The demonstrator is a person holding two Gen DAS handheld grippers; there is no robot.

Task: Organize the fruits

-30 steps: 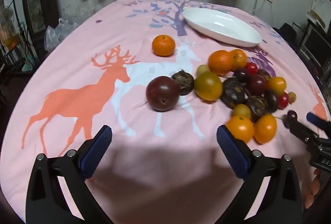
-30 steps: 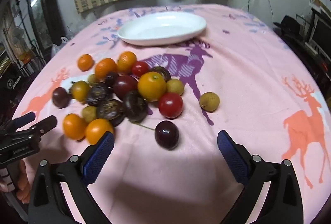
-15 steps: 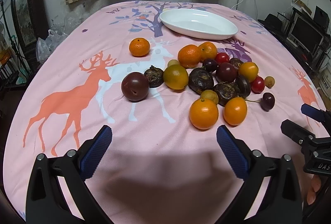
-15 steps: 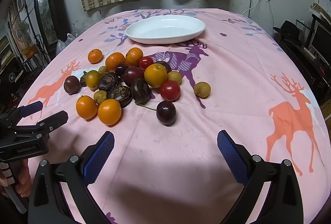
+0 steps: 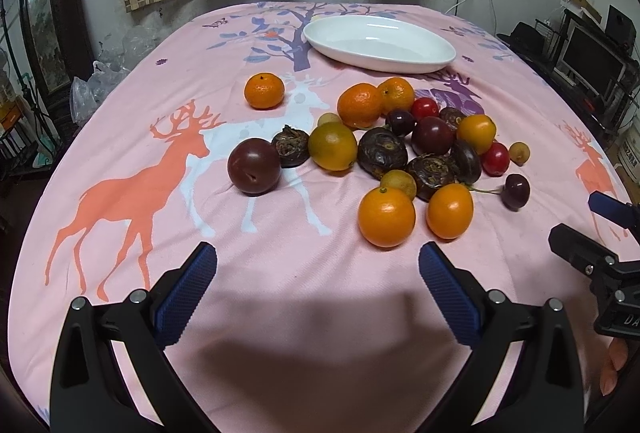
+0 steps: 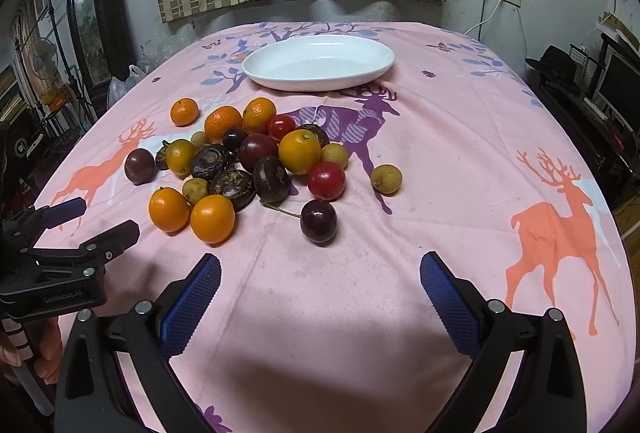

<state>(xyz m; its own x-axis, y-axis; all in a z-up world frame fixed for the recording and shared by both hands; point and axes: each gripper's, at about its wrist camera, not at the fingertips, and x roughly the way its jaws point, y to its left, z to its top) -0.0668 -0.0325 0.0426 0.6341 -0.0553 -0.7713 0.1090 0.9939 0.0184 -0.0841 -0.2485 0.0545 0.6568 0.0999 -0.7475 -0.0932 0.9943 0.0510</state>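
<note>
A pink deer-print tablecloth (image 6: pixel 460 161) is spread over the whole table, and on its far side an empty white oval dish (image 6: pixel 320 67) is set, well apart from the fruit. The pile of fruit (image 5: pixel 400 153) is gathered in the middle, nearer the dish than the tools, with a lone mandarin (image 5: pixel 264 91) and a dark plum (image 5: pixel 254 171) lying off to its left side and a small longan (image 6: pixel 386 179) off to its right. Both tools are held low over the near edge: the left gripper (image 5: pixel 318 291) is spread wide with nothing between its pads, and the right gripper (image 6: pixel 320 293) is likewise released and empty.

No fruit is yet taken, so a first pick is judged to be the step in hand. An outlying piece is best chosen, such as the dark cherry (image 6: pixel 318 221) nearest the right gripper, so that neighbours are not knocked and set rolling. Round, smooth skins should be closed on gently across the middle.

Fruits at the heart of the pile are partly covered by others and cannot all be counted. The wrinkled dark pieces cannot be identified with certainty. The hands are cut off at the frame edges.
</note>
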